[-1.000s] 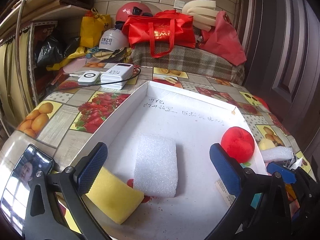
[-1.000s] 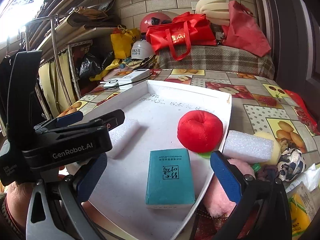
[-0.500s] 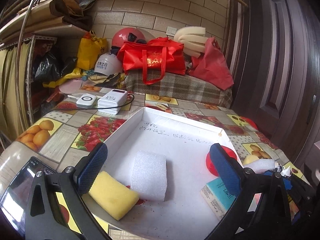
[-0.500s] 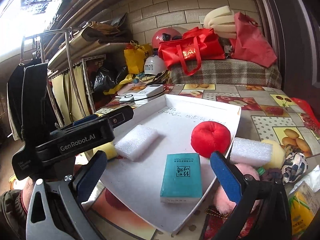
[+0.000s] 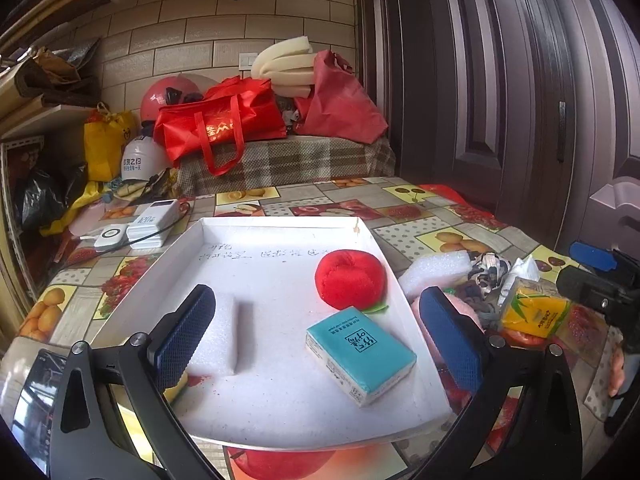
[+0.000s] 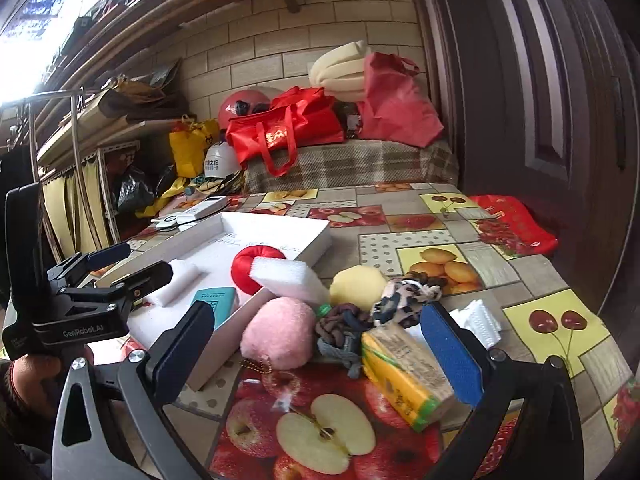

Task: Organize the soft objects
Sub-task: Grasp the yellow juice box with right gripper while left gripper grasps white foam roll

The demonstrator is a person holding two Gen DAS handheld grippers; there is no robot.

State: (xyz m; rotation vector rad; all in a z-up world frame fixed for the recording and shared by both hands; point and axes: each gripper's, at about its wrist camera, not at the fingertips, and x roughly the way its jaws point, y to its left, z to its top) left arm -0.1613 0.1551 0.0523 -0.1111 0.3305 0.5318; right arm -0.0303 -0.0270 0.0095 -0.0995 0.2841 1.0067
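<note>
- only the right wrist view showed the pink plush (image 6: 278, 338) outside the white tray (image 6: 224, 340).
- right gripper (image 6: 320, 356) spread empty, plush between its fingers; left gripper (image 5: 320, 344) spread above the tray.

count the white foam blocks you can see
2. One white foam block lies in the tray, partly behind the left gripper. The other rests on the tray's right edge, above the pink plush. More may be hidden.
</note>
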